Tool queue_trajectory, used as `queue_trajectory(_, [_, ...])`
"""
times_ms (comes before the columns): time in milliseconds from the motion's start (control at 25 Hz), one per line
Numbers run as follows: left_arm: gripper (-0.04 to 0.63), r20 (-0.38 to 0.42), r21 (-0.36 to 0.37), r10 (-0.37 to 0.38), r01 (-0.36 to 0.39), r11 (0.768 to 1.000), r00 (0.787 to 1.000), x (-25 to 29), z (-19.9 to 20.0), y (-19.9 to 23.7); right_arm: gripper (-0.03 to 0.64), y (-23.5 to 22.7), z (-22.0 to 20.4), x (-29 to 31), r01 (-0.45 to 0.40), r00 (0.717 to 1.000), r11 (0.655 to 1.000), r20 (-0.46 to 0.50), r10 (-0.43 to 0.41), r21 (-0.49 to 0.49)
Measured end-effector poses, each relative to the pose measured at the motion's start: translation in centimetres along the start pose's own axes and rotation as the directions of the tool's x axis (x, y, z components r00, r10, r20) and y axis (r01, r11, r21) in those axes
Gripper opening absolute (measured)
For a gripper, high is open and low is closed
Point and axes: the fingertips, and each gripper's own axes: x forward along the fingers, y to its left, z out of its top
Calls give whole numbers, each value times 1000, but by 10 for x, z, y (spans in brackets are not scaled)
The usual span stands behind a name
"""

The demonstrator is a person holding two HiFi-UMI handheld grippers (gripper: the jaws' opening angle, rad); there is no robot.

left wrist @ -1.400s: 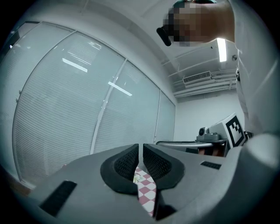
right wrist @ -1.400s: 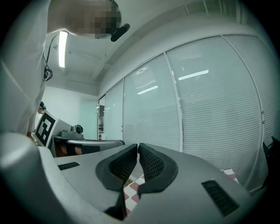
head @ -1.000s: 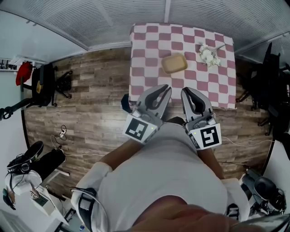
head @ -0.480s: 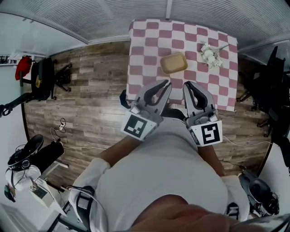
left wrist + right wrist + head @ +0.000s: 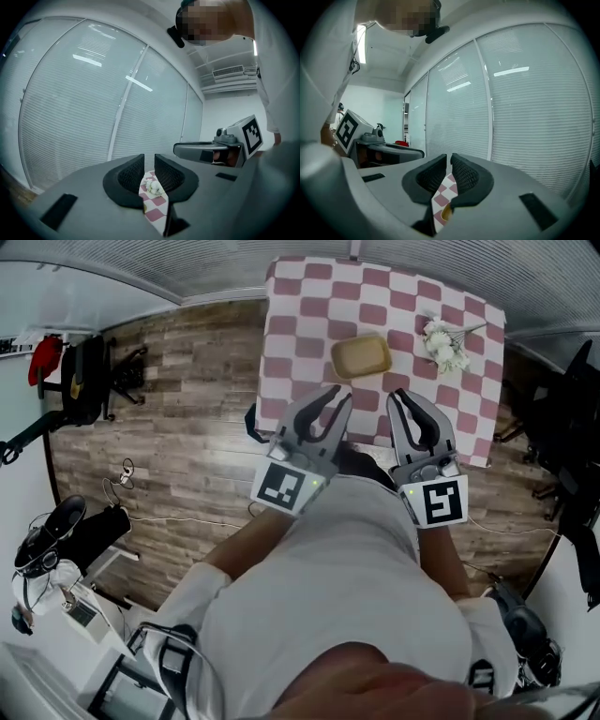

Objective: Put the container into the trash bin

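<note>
A tan shallow container (image 5: pixel 361 356) sits on the pink-and-white checked table (image 5: pixel 298 324), near its middle. My left gripper (image 5: pixel 336 393) hangs over the table's near edge, just short of the container and slightly left of it. Its jaws are nearly together with only a slim gap and nothing in it. My right gripper (image 5: pixel 401 395) is beside it to the right, shut and empty. In the left gripper view the gripper (image 5: pixel 149 159) frames the white flowers (image 5: pixel 153 186). In the right gripper view the gripper (image 5: pixel 448 159) shows a sliver of the container (image 5: pixel 446 213) low between its jaws.
A bunch of white flowers (image 5: pixel 445 343) lies on the table right of the container. A dark object (image 5: pixel 250 423) sits on the wood floor at the table's left front corner, partly hidden. Black chairs stand at far left (image 5: pixel 89 390) and far right (image 5: pixel 567 418). Blinds line the wall behind.
Both grippers have moved forward together from in front of the table to over its near edge, closer to the container. Their jaws look the same.
</note>
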Motion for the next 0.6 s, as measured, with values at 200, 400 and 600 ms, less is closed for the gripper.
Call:
queue_trajectory(200, [137, -63, -18, 36, -37, 999, 997, 17, -32, 24, 41, -15, -30, 19, -3, 998, 1000, -58, 3, -4])
queue_trajectory(400, [160, -136, -18, 43, -45, 999, 990, 36, -81, 47, 61, -36, -74, 41, -19, 991, 999, -130, 15, -35])
queue_trajectory(600, [177, -226, -77, 66, -85, 993, 972, 58, -136, 71, 128, -64, -129, 62, -9, 978, 999, -211, 1, -35])
